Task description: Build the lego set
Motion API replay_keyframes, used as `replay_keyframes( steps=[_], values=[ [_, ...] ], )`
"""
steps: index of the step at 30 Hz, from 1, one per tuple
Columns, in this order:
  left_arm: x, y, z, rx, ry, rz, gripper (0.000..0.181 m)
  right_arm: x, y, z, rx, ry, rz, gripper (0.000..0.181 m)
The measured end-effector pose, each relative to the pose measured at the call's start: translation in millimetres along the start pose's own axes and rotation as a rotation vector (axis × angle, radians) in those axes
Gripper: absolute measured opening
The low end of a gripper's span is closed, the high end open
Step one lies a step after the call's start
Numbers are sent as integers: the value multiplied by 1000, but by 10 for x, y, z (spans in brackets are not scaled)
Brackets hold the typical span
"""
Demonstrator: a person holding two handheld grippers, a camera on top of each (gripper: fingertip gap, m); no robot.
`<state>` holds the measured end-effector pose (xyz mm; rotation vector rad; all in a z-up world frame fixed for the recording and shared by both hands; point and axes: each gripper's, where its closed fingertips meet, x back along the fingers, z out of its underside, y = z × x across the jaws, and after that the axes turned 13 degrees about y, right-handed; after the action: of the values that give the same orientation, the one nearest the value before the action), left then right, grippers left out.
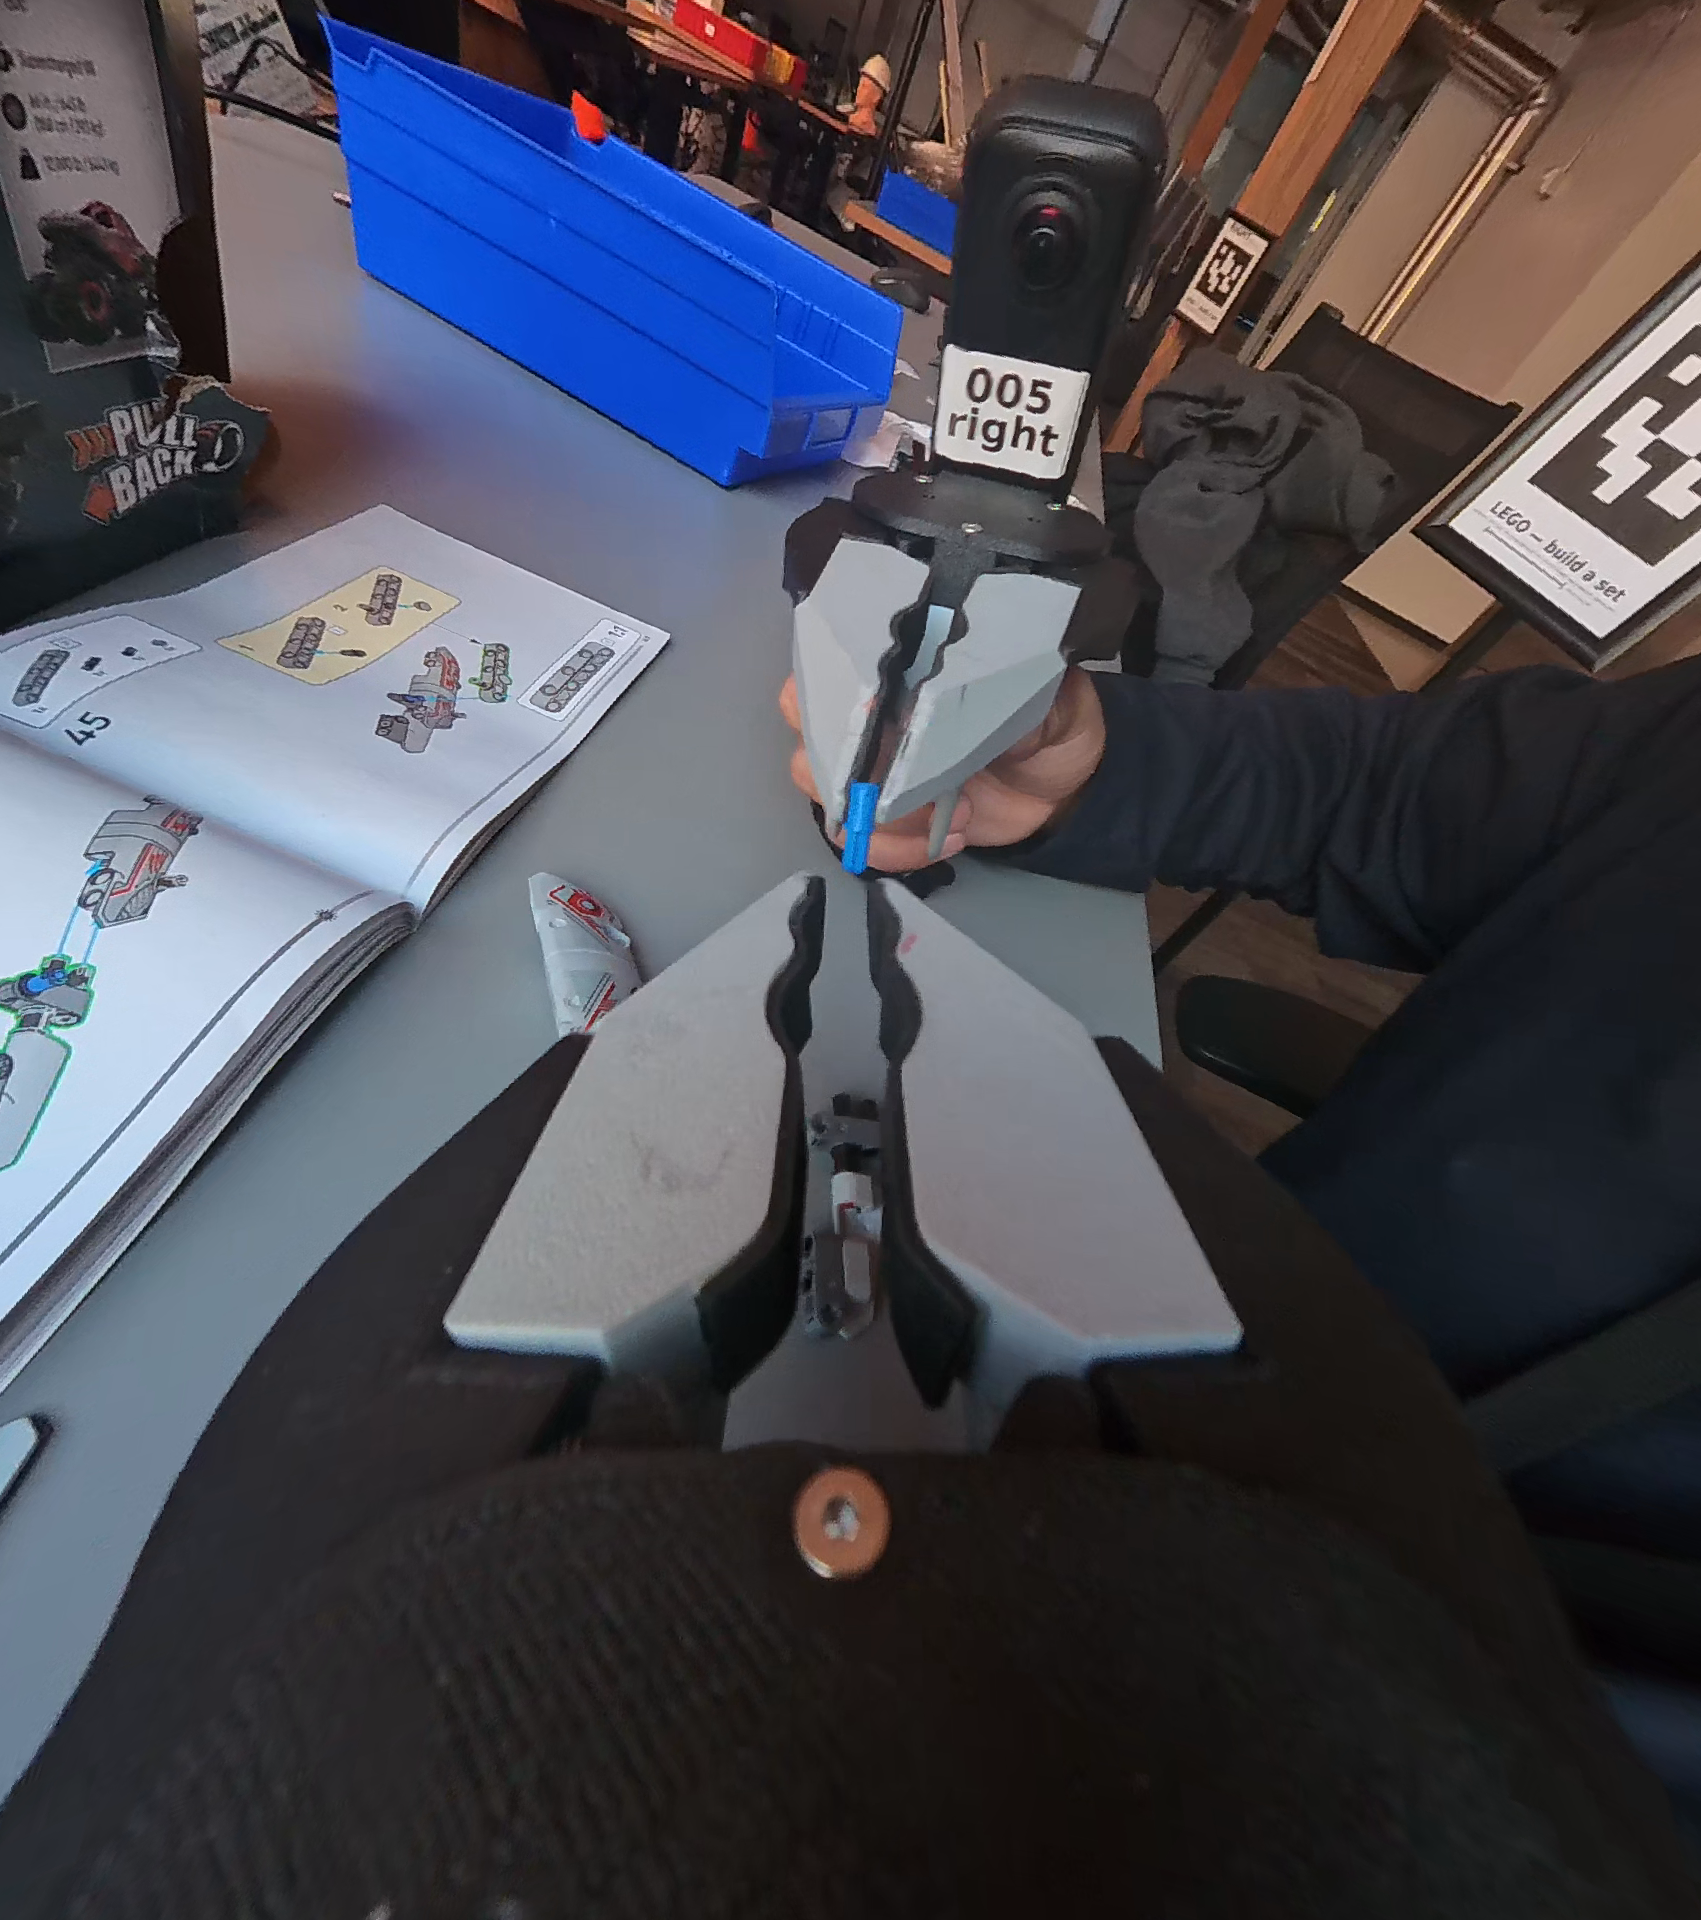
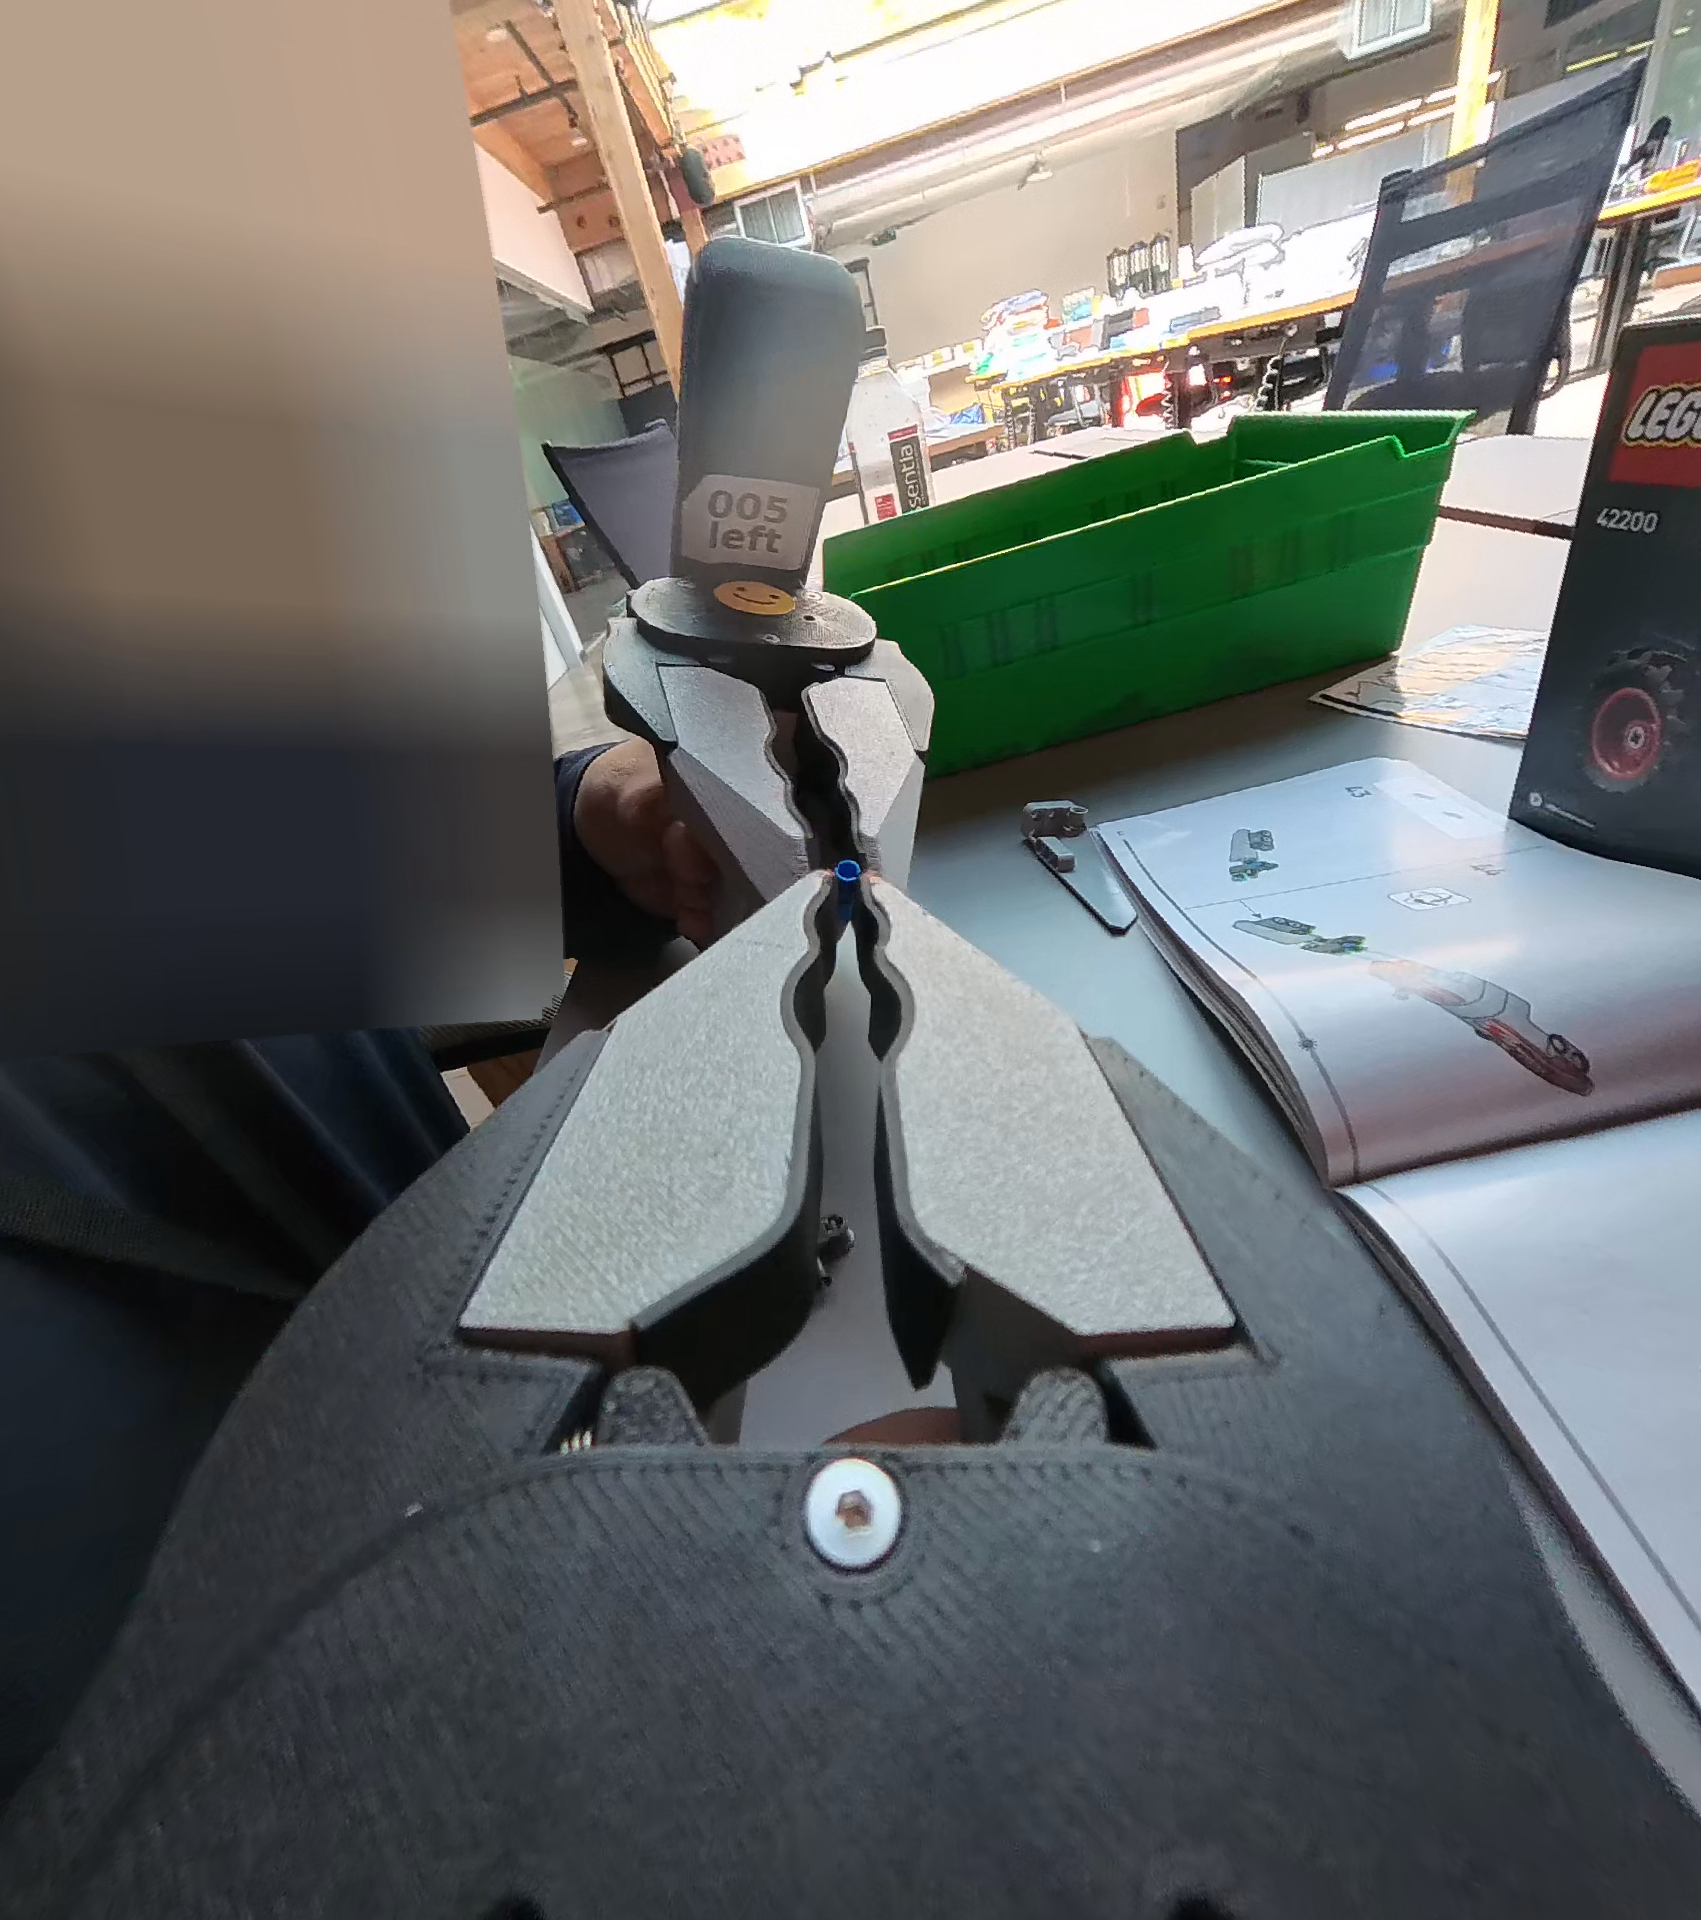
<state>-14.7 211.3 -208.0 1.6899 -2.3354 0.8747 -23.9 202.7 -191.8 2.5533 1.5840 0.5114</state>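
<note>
The right tool (image 2: 844, 902) is closed at its tips on a small blue pin (image 2: 846, 881), which projects forward past the fingertips. In the left wrist view the same pin (image 1: 859, 821) sits at the tip of the right tool (image 1: 861, 826), at 12 o'clock from the left tool's tips and just beyond them.

The left tool (image 1: 838, 896) has its fingers nearly together, with a narrow gap at the tips; nothing is held between them. The two tools face each other tip to tip, close together above the grey surface (image 1: 700, 582).

A partly built grey assembly (image 1: 841, 1226) lies on the surface below the left tool and shows through the gap between its fingers. A white and red printed piece (image 1: 584, 951) lies at 10 o'clock from the left tool's tips, just beside the open instruction booklet (image 1: 202, 831).

In the right wrist view a grey piece (image 2: 1064, 836) lies at 2 o'clock from the right tool's tips, touching the booklet's edge. A green bin (image 2: 1137, 582) stands beyond it. The set box (image 2: 1698, 603) stands at 3 o'clock. A blue bin (image 1: 597, 270) stands at 11 o'clock in the left wrist view.
</note>
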Motion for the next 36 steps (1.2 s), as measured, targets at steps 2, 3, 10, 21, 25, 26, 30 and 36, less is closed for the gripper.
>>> replay_keyframes(
  steps=[2, 3, 10, 21, 25, 26, 30, 36],
  values=[
    [-8, -17, -4, -3, -2, 7, 6, -6, 1, 4, -1, 3, 0, 0],
    [-14, -19, 0, -4, 1, 8, 6, -10, 5, 6, 2, 5, 1, 0],
    [-7, -39, -17, -23, -11, 4, 2, -30, 30, 16, 32, 17, 9, 0],
    [-27, 58, 28, -111, 30, -134, 1, -44, -6, 46, 47, 48, 50, 8],
    [-35, 104, 37, -236, 60, -280, 1, -52, -55, 60, 48, 61, 91, 2],
    [-40, 115, 43, -279, 71, -325, 1, -55, -62, 65, 54, 66, 100, 2],
    [-49, 141, 48, -410, 99, -466, 1, -60, -62, 80, 90, 82, 126, 2],
    [-26, 145, 25, -437, 88, -498, 1, -46, -55, 64, 99, 75, 129, 2]
  ],
)
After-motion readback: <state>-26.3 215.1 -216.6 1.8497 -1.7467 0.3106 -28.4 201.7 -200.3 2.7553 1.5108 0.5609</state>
